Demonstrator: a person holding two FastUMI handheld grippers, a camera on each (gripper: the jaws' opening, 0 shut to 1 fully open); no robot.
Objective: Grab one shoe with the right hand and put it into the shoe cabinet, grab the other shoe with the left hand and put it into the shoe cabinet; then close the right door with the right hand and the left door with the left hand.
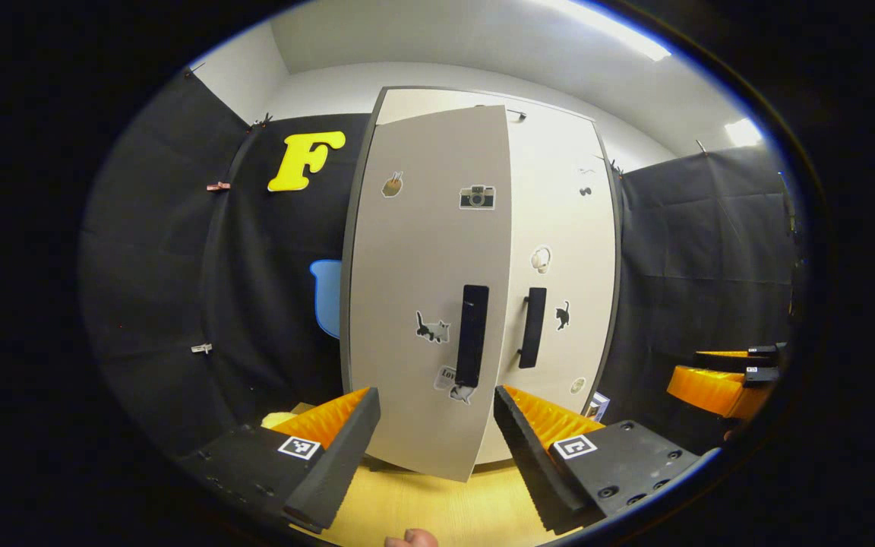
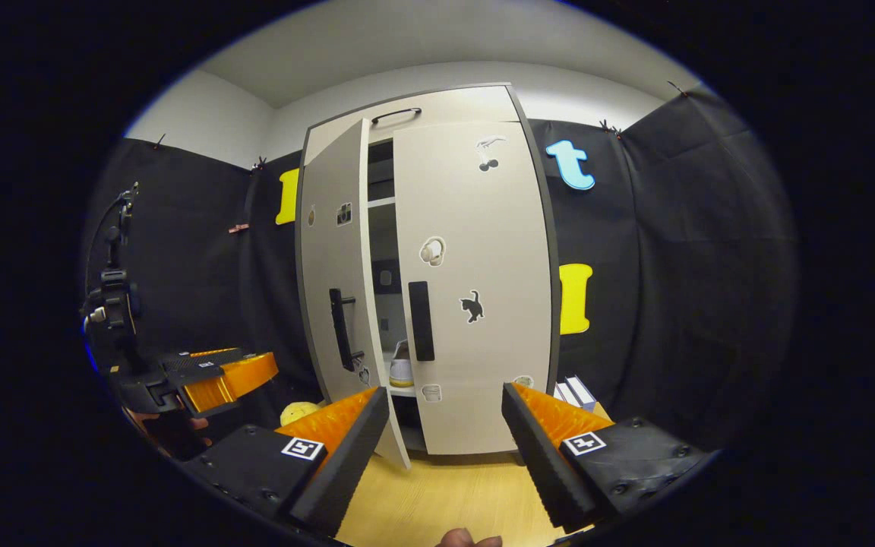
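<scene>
- Left gripper view: tall pale-grey two-door shoe cabinet (image 1: 559, 228) standing upright on the light wooden floor (image 1: 437, 509), dead ahead against the black cloth wall.
- Left gripper (image 1: 437, 448) held low before the cabinet, jaws spread wide with nothing between them, fingers apart from the door.
- Cabinet's sticker-dotted left door (image 1: 426, 304) swung partly outward toward the camera, its black vertical bar handle (image 1: 472, 334) straight above the gap between the fingers.
- Cabinet's right door (image 1: 567, 289) lying nearly flush behind it, matching black handle (image 1: 532, 327) just beside the left door's edge.
- Second hand-held gripper visible to the right of the cabinet, well apart from it.
- Right gripper view: right gripper (image 2: 445, 448) likewise gaping and empty, low in front of the cabinet (image 2: 437, 106) over the floor (image 2: 437, 501).
- Right door (image 2: 475, 289) almost shut; left door (image 2: 335, 281) angled open, leaving a dark slot between them.
- Pale shoe with a yellowish sole (image 2: 401, 370) resting on a lower shelf inside the cabinet, glimpsed through that slot; a second shoe too hidden to tell.
- Small yellow rounded object (image 2: 299, 412) on the floor at the cabinet's left foot, kind unclear.
- White box-like items (image 2: 574, 391) at the cabinet's right foot.
</scene>
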